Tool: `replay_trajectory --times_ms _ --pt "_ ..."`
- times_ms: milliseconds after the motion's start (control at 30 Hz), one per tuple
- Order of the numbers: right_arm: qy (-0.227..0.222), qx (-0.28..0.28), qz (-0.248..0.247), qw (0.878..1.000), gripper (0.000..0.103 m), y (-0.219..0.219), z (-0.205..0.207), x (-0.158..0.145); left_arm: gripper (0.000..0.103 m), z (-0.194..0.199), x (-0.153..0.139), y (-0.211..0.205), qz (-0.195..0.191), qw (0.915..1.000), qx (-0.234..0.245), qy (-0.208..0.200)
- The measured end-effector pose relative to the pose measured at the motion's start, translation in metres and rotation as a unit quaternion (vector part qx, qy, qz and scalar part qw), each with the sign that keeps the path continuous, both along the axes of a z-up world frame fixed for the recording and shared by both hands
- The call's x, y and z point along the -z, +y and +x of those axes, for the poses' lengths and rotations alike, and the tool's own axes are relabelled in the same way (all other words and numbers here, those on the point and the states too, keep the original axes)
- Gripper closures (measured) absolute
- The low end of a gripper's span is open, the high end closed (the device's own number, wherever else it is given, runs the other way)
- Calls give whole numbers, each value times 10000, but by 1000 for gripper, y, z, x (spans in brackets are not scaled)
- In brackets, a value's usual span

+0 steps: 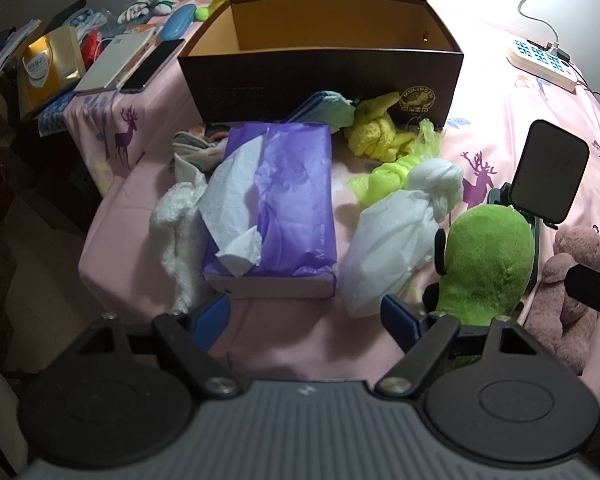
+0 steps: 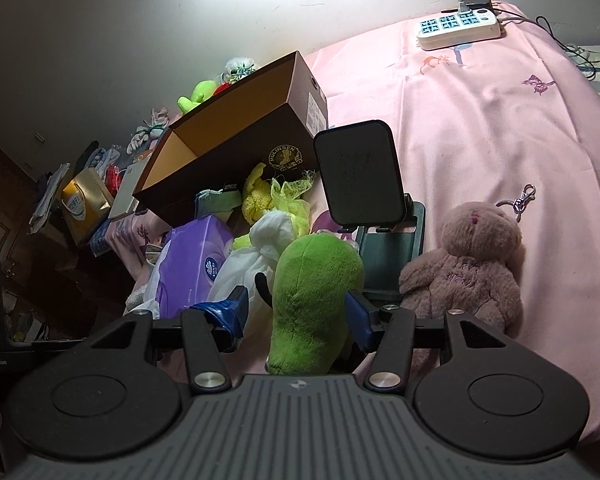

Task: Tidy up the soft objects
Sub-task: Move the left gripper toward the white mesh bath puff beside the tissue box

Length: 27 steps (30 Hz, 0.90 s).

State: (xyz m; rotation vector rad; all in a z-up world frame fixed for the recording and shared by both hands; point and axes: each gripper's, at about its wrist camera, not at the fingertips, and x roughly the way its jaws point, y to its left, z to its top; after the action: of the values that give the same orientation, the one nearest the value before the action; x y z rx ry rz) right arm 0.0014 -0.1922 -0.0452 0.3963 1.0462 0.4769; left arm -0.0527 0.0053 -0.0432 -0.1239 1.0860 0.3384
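A: The right gripper had its 2 blue pads on either flank of the green plush toy, and the jaws looked closed on it: the right pad sat against its side, the left pad at the edge by the toy's black limb.

B: And the left gripper?

A: Jaws stood wide with nothing between them, only pink bedsheet under the gap. The purple tissue pack lay just ahead of the jaws, white tissue spilling from its torn top.

B: What sat around that pack?

A: A fluffy white cloth touched its side, ahead of the left finger. A knotted white plastic bag lay beside it, ahead of the right finger, with a yellow-green knotted cloth touching the bag's knot.

B: The box?

A: The brown cardboard box stood open well beyond the left jaws, past the tissue pack; no contents showed inside. A pale green cloth and a yellow towel rested against its front wall.

B: Anything beside the right jaws?

A: A pink plush bear with a metal clip lay just outside the right finger. A black phone on a stand stood just beyond the green toy. A white power strip sat far ahead on the sheet.
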Motion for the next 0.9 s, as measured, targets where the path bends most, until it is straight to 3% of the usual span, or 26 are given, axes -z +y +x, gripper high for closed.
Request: replay_trajectory --times_ms 233,633,900 --pt "-62 73 17 10000 66 -5 0 -1 17 -24 -1 29 -723 9965 -107 -408" --pt "30 -20 -37 10000 66 17 7 6 16 -54 -14 93 -940 9870 -539 -1184" --pt "37 210 -197 9996 66 30 18 4 15 -29 -15 96 -612 9894 223 -1298"
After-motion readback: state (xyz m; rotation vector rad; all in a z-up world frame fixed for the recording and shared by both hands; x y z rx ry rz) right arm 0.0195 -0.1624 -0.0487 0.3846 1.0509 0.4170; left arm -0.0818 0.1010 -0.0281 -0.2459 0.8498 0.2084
